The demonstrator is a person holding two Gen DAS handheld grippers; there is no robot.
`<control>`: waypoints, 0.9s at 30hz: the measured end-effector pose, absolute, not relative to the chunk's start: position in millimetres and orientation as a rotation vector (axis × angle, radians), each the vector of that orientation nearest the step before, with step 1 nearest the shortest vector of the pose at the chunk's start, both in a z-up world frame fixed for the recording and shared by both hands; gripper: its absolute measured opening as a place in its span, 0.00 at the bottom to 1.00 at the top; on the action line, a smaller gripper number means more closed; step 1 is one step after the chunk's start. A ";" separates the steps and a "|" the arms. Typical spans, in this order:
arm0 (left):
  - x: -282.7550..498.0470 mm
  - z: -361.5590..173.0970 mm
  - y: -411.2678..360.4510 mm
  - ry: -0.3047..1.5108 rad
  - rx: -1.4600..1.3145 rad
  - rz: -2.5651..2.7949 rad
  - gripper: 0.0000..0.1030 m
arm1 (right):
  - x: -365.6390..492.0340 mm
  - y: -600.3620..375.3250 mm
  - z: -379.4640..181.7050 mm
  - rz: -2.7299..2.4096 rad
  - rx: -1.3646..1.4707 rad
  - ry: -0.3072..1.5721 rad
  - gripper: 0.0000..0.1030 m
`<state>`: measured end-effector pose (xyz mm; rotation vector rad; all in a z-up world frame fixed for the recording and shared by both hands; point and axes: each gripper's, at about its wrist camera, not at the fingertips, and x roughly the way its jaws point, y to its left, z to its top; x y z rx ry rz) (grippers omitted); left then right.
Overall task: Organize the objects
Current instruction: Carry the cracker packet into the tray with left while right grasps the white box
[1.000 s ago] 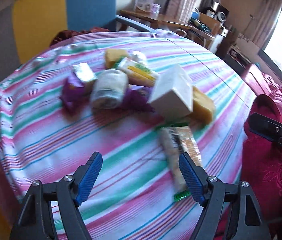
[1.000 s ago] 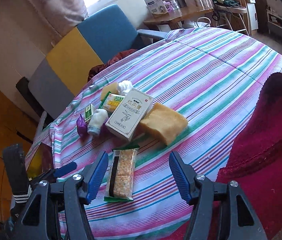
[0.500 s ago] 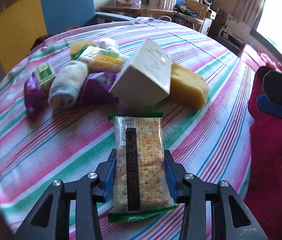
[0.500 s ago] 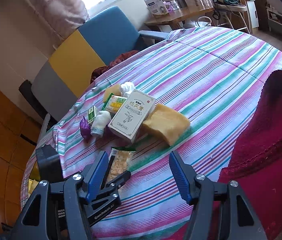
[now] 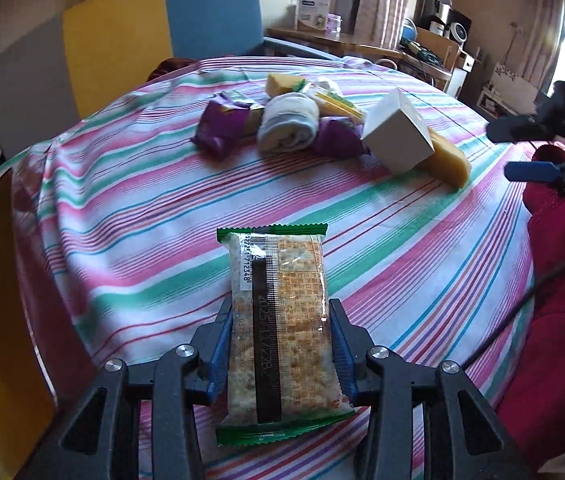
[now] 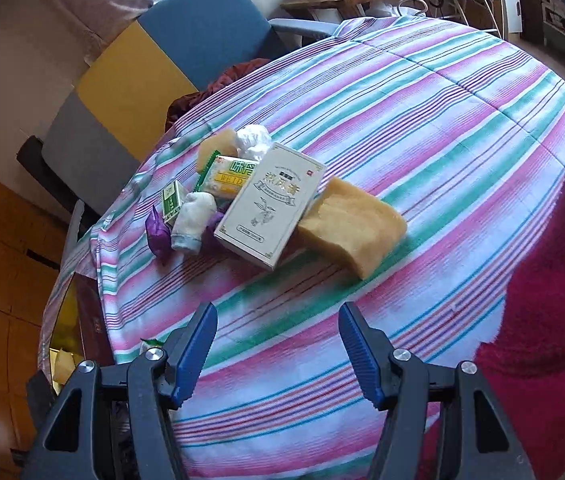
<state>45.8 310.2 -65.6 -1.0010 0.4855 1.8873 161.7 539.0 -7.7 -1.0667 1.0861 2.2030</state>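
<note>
My left gripper (image 5: 280,344) is shut on a green-edged cracker packet (image 5: 280,320) and holds it over the near part of the striped tablecloth (image 5: 142,208). The pile lies beyond: purple snack bags (image 5: 222,128), a rolled white sock (image 5: 288,126), a white box (image 5: 400,138), a yellow sponge (image 5: 446,158). My right gripper (image 6: 278,344) is open and empty above the cloth, short of the white box (image 6: 270,204) and the sponge (image 6: 352,226). A yellow-green packet (image 6: 228,174) and the sock (image 6: 194,220) lie left of the box.
A blue, yellow and grey chair (image 6: 154,64) stands behind the table. A red cushion (image 6: 542,320) lies at the right edge. A wooden side table (image 5: 342,40) with boxes stands at the back. The right gripper shows at the right in the left wrist view (image 5: 538,152).
My left gripper closed on the cracker packet and carried it back from the pile toward the table's near left. My right gripper stayed open and moved closer over the cloth.
</note>
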 end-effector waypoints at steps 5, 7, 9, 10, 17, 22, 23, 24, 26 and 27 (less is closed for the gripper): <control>49.7 -66.7 309.8 0.460 -0.980 1.897 0.43 | 123.5 560.2 -13.0 2.153 -1.041 1.110 0.62; 50.2 -67.3 308.4 0.447 -0.968 1.899 0.43 | 111.2 572.3 -16.8 2.126 -1.023 1.110 0.62; 49.9 -66.9 307.9 0.426 -0.971 1.897 0.43 | 102.3 582.2 -20.7 2.107 -1.010 1.123 0.62; 49.5 -66.9 307.4 0.420 -0.971 1.897 0.43 | 97.5 586.5 -24.1 2.103 -1.013 1.132 0.62; 50.7 -68.4 305.9 0.401 -0.958 1.912 0.44 | 86.9 595.0 -37.8 2.091 -1.045 1.121 0.63; 53.7 -69.7 305.2 0.402 -0.939 1.931 0.44 | 68.9 579.8 -39.1 2.158 -1.137 0.985 0.53; 54.1 -69.7 305.3 0.404 -0.934 1.933 0.44 | 65.0 576.6 -40.0 2.161 -1.159 0.951 0.52; 54.7 -69.7 305.1 0.405 -0.930 1.935 0.44 | 63.1 573.4 -40.1 2.164 -1.177 0.918 0.52; 54.9 -69.7 304.6 0.402 -0.928 1.937 0.44 | 64.3 571.0 -39.0 2.168 -1.186 0.887 0.52; 54.9 -69.7 304.4 0.402 -0.928 1.937 0.44 | 65.3 570.2 -39.0 2.167 -1.191 0.879 0.52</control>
